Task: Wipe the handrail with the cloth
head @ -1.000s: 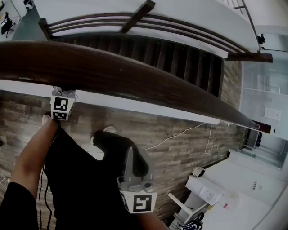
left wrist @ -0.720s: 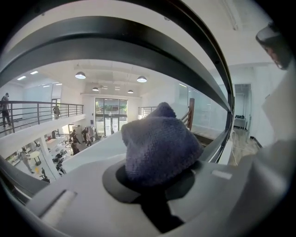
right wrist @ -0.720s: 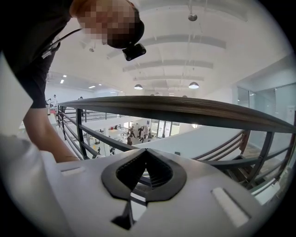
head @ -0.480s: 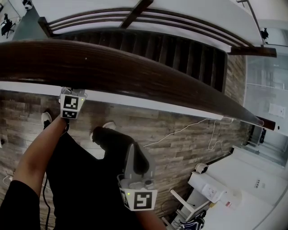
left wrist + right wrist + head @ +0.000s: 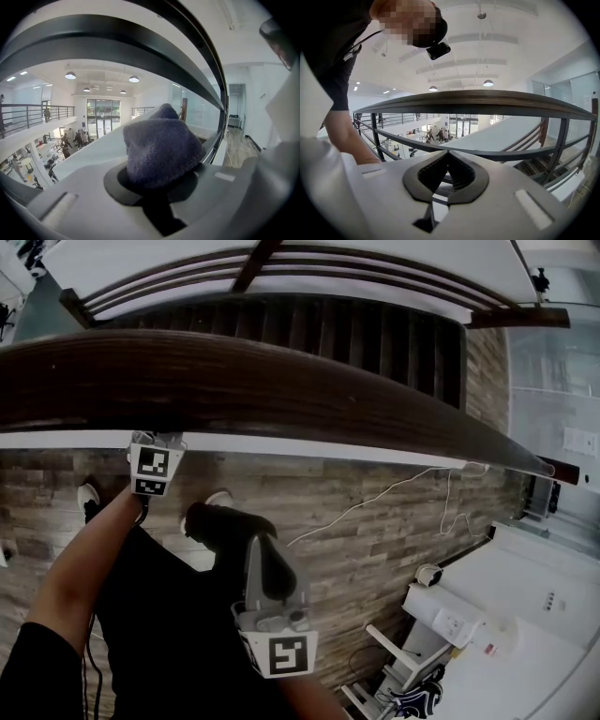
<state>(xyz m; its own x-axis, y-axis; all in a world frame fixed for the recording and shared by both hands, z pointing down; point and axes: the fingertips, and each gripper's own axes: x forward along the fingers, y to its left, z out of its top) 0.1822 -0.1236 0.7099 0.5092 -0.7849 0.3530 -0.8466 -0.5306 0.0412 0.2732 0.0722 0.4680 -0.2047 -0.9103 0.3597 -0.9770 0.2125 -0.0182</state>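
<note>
Tightly, left hand-held gripper (image 5: 157,192) around cloth (image 5: 161,150)

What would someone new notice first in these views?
The dark wooden handrail sweeps across the whole head view. Under its near edge at left, the left gripper is shut on a bunched bluish cloth. The right gripper sits lower, clear of the rail, jaws together and empty.

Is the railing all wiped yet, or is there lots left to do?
Done: the cloth is pinched in the left gripper. In hand: that gripper is up under the handrail. Left: no clean or dirty patches show, but a long stretch of rail runs on to the right. The right gripper is shut, empty, held low.
</note>
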